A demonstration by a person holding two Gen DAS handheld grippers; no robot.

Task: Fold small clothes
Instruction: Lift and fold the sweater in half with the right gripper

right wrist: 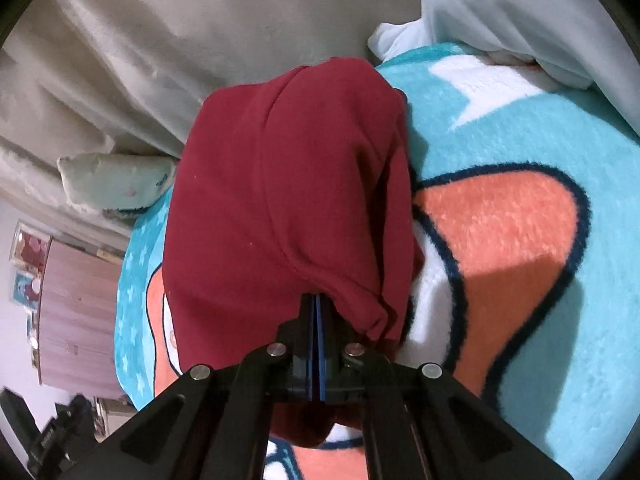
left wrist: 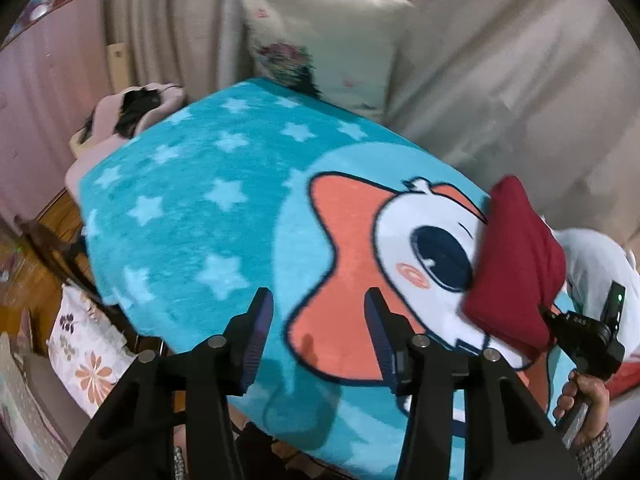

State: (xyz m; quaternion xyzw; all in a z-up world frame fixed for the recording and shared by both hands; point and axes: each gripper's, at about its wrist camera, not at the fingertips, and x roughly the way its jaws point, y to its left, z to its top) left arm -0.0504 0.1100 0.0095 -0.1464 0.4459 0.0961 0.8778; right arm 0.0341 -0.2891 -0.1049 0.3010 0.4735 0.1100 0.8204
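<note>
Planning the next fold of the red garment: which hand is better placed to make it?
Right. Its tongs are shut on the red garment's near edge. The left tongs stand open over bare blanket, well clear of it.

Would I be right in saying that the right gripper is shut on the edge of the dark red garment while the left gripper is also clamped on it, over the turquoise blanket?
Not quite. In the left wrist view the left gripper stands open over the turquoise blanket with nothing between its fingers. The right gripper is indeed shut on the dark red garment.
</note>
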